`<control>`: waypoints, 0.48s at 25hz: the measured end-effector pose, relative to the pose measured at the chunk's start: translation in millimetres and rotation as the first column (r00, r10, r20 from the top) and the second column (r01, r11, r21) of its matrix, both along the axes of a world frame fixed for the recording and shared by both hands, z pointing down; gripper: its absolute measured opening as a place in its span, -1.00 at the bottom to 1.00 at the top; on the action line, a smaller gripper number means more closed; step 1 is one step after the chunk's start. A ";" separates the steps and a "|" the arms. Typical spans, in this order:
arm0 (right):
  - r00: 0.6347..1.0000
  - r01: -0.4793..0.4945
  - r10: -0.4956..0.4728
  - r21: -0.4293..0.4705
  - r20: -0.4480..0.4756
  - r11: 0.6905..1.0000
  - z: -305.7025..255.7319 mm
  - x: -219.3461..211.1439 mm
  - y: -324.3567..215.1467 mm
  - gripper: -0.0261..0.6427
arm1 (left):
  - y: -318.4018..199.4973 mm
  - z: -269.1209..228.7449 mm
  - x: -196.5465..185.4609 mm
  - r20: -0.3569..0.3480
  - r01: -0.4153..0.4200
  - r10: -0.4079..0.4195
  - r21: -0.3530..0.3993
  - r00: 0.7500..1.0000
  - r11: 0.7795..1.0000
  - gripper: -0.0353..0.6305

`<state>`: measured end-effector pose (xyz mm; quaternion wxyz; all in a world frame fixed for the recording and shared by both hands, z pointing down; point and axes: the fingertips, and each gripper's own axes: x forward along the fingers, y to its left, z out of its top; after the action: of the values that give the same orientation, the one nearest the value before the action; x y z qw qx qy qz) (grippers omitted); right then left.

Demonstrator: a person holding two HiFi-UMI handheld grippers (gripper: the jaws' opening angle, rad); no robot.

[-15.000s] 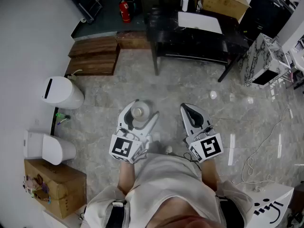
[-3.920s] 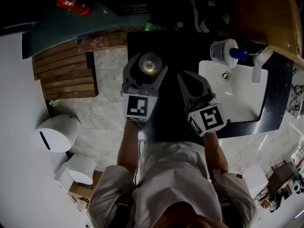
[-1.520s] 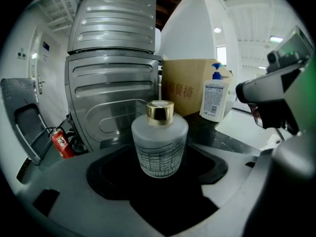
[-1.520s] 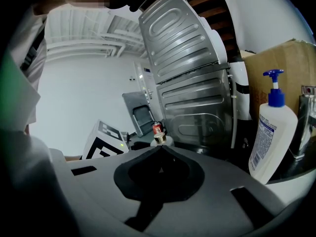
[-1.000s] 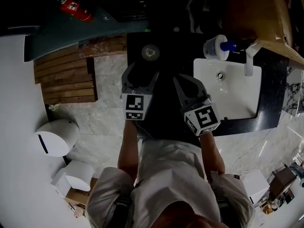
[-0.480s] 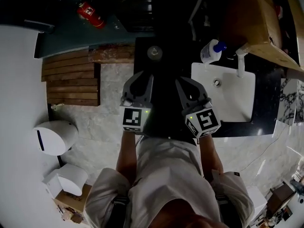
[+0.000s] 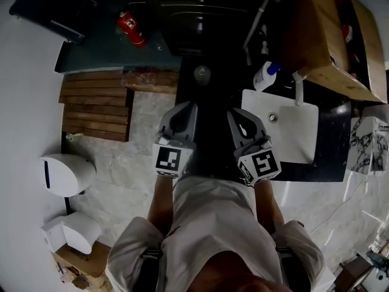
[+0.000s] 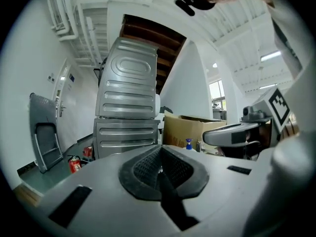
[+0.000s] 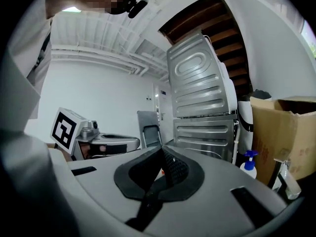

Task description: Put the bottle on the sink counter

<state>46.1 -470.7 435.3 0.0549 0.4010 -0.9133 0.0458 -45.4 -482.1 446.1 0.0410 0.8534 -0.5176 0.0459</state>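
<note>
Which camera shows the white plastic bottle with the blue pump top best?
The head view: the white plastic bottle shows whole, beside the white sink basin. The right gripper view shows its upper part side-on; the left gripper view, only a tiny blue top.

Grey left gripper (image 7: 187, 106) and grey right gripper (image 7: 237, 114) carry cubes (image 7: 168, 161) patterned in black-and-white squares, over a black counter (image 7: 209, 132) and a white sink (image 7: 285, 132). The bottle (image 7: 202, 73) shows a silvery-grey top. Nearby are a white sprayer (image 7: 264, 78) with a blue head, a red extinguisher (image 7: 132, 29), brown slats (image 7: 94, 111), a tan box (image 7: 322, 35), a grey marbled floor (image 7: 134, 163), a white bin (image 7: 65, 175) and a white shirt (image 7: 213, 224).
</note>
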 end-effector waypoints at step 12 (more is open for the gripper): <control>1.000 -0.022 0.022 -0.005 0.010 1.000 1.4 9.4 14.3 -0.94 | 27.6 -7.1 10.5 0.017 -0.019 0.019 0.014 1.000 1.000 -0.89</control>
<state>55.5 -456.4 436.7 0.0507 0.4108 -0.9089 0.0510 -34.9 -454.6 439.0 0.0303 0.8581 -0.5102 0.0500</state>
